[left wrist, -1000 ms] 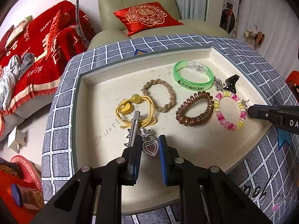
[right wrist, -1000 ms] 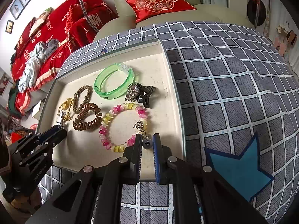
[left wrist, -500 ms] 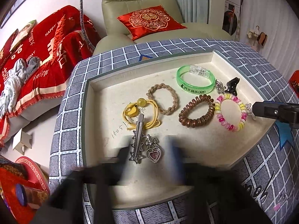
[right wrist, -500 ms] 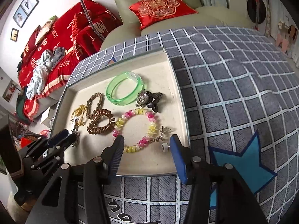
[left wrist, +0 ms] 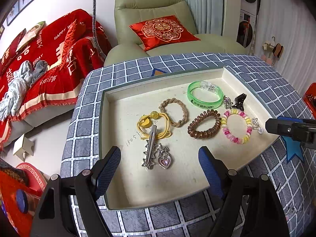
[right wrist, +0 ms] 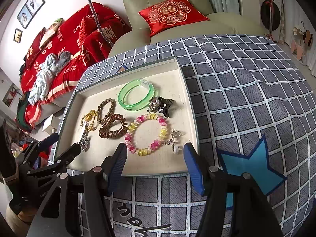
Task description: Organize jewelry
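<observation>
The heart pendant [left wrist: 165, 161] and the silver charm [right wrist: 173, 141] you were pinching a second ago now lie free in the tray [left wrist: 158, 195], each just ahead of your left gripper [left wrist: 158, 169] and right gripper [right wrist: 155, 165], both spread wide and empty, so both placements look finished.

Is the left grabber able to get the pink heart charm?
Probably yes: the left hand-held gripper is open, and the pink heart charm lies uncovered just ahead, though a silver hair clip lies close beside it.

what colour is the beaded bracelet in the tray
Pink, yellow and white glossy beaded bracelet, clearest in the right wrist view.
</observation>
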Available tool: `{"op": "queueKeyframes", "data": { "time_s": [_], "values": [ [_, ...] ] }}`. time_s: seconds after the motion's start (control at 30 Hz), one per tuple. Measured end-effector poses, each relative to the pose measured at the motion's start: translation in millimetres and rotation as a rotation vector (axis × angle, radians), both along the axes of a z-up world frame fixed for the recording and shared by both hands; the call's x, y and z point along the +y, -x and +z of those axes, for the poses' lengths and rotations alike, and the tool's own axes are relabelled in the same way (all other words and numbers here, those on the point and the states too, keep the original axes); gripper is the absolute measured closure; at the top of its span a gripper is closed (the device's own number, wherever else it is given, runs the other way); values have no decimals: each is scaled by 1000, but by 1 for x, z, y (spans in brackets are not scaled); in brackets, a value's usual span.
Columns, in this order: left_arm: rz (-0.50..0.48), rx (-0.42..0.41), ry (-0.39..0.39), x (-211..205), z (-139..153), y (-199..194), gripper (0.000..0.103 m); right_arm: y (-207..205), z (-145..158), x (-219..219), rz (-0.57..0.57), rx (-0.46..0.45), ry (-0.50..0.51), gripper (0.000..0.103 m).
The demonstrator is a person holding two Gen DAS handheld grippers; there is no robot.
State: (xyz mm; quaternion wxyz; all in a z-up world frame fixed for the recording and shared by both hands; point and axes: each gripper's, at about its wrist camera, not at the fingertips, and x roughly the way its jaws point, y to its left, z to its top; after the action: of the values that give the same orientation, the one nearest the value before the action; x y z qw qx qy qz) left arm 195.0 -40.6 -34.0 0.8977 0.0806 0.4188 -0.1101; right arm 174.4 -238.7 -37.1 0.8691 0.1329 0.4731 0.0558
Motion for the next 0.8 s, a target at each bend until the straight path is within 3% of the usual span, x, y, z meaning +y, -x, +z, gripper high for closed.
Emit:
{"op": "queueKeyframes", "data": {
  "time_s": [0.13, 0.2, 0.3, 0.4, 0.67, 0.73, 0.77, 0.8],
  "values": [
    [1, 2, 12, 1, 2, 7, 9, 6, 3, 3, 6, -10, 23, 34],
    [8, 4, 17, 3, 4, 10, 0, 9, 6, 6, 12, -18, 41, 33],
    [17, -4, 27, 5, 7, 17, 0, 15, 9, 9, 15, -29, 60, 31],
    [20, 2, 31, 6, 8, 24, 0, 20, 11, 11, 16, -36, 65, 23],
    [30, 7, 32, 8, 10, 40, 0, 32, 13, 19, 2, -46, 131, 19],
    [35, 7, 33, 9, 10, 44, 0, 34, 13, 18, -9, -54, 134, 11],
    [36, 8, 33, 9, 9, 45, 0, 35, 12, 18, -11, -56, 123, 1],
    [38, 7, 33, 10, 9, 47, 0, 37, 12, 18, -10, -59, 119, 0]
  ]
}}
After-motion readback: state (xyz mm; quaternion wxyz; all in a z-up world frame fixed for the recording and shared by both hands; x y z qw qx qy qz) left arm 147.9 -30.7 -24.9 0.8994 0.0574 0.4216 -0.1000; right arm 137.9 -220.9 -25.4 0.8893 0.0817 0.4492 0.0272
